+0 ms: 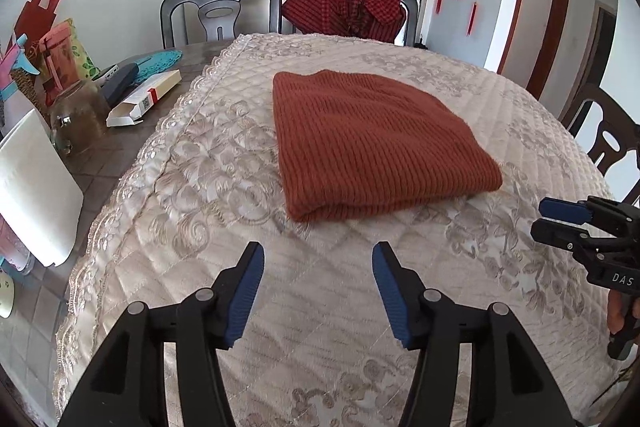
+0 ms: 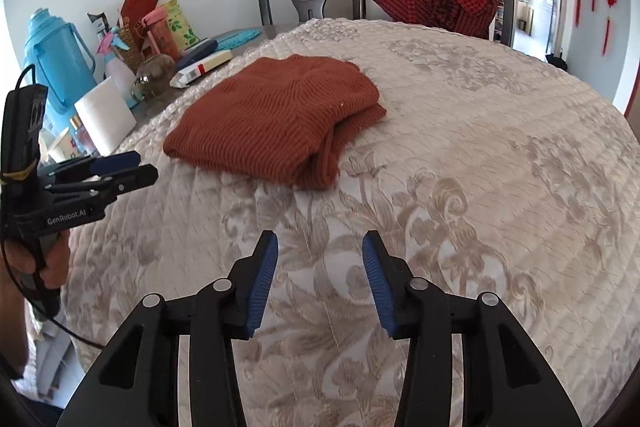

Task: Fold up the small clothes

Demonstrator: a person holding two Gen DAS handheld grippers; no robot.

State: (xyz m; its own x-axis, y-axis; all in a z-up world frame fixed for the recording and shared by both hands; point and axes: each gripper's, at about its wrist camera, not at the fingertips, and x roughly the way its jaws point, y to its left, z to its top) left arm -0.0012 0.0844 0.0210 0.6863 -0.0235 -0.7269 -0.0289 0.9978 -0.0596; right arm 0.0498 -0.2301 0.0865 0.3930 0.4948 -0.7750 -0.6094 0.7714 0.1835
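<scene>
The rust-red knitted sweater (image 1: 372,143) lies folded into a thick, neat block on the cream quilted cloth (image 1: 224,163), toward the far middle of the table. The left gripper (image 1: 318,291) hangs over the near side of the cloth with its 2 fingers apart and nothing between them. The right gripper (image 2: 320,283) is also over the near side, to the right, fingers apart and holding nothing. Neither one touches the sweater.

The folding looks about done. If 1 more fold is wanted, I would take the 2 near corners, 1 in each gripper, grab all the layers together, and lift both sides evenly. At the right edge (image 2: 340,131) the layers show a bit loose, so tuck them in first.
</scene>
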